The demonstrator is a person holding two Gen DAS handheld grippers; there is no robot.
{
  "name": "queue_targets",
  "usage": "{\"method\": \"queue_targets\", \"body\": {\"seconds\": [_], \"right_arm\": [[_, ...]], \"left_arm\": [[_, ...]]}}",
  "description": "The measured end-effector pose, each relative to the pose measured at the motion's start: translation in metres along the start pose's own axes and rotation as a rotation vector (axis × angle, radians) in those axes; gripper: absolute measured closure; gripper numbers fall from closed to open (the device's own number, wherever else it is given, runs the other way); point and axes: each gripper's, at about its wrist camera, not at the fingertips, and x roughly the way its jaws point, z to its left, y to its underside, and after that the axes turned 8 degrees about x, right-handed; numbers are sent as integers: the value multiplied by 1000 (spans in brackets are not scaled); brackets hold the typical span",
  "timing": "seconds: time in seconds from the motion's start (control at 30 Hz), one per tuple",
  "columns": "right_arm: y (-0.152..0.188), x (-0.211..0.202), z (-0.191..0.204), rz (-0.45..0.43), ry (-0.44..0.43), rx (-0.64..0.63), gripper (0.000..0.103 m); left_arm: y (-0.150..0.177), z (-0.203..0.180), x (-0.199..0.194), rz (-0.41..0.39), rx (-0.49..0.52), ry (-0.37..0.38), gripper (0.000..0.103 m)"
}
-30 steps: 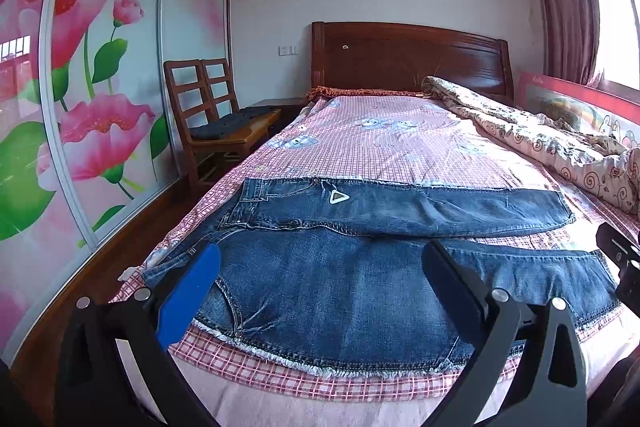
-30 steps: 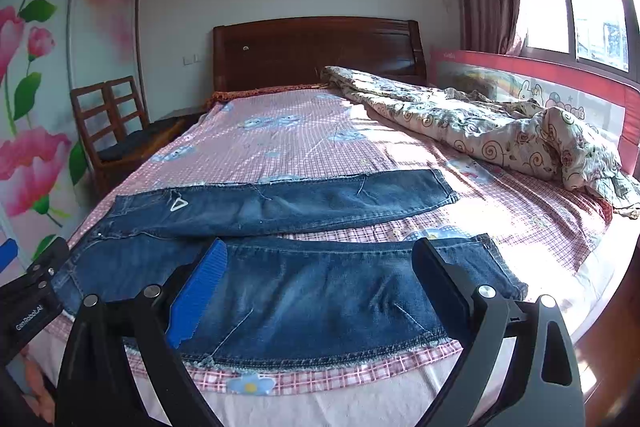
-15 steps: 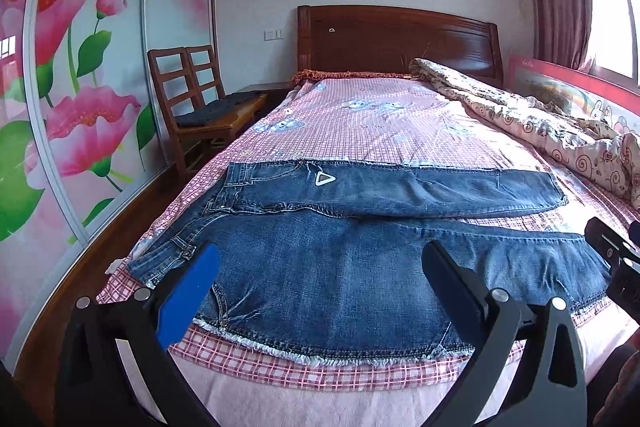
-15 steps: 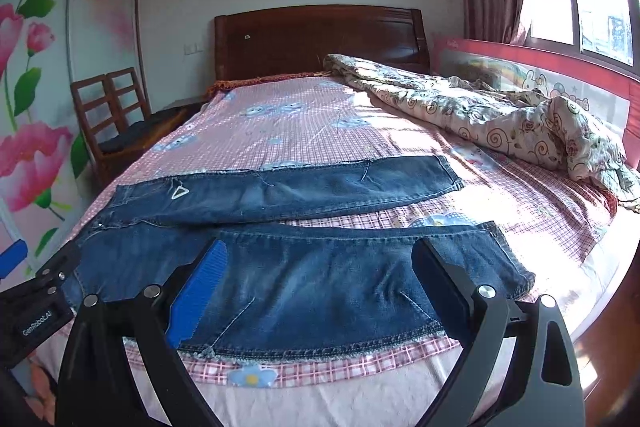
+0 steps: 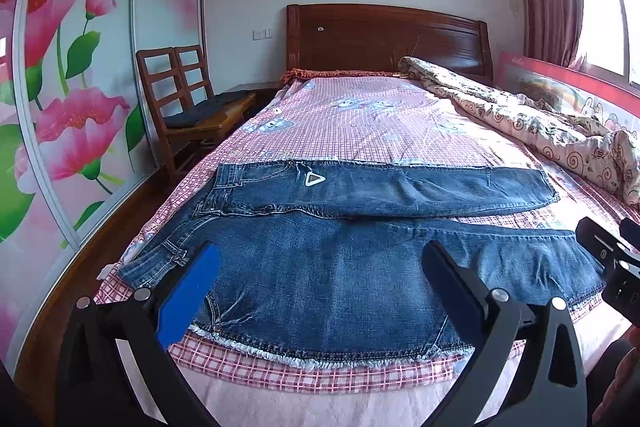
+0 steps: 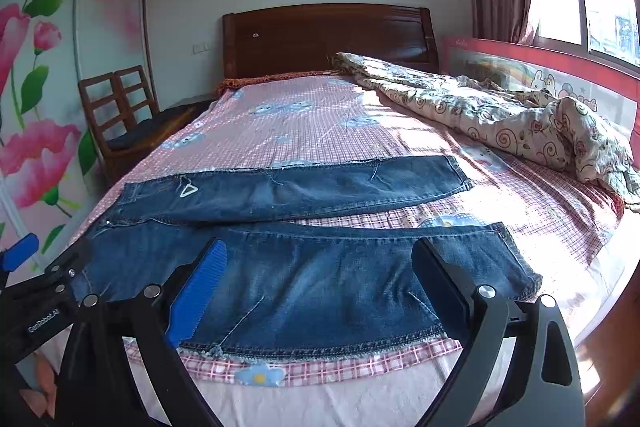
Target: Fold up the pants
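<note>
Left wrist view: left gripper (image 5: 320, 267), jaws apart, above the jeans (image 5: 340, 267). Right gripper (image 6: 320, 267), jaws likewise apart. Jeans spread flat across the near end of the bed (image 5: 360, 115); quilt (image 5: 520, 123), headboard (image 5: 384, 39), chairs (image 5: 180, 95) beyond. Both cameras now higher than a second ago.
</note>
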Motion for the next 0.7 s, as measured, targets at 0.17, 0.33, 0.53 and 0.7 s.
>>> {"method": "queue_targets", "body": {"seconds": [0.17, 0.33, 0.53, 0.7], "right_arm": [[-1, 2, 0, 7, -3, -1, 10], [-1, 1, 2, 4, -3, -2, 10], [-1, 1, 1, 6, -2, -2, 10], [-1, 1, 1, 7, -3, 1, 10]], "left_arm": [[1, 0, -2, -5, -5, 10, 2], [2, 2, -1, -1, -8, 14, 2], [1, 3, -1, -3, -8, 9, 2], [1, 4, -1, 1, -13, 9, 2]]}}
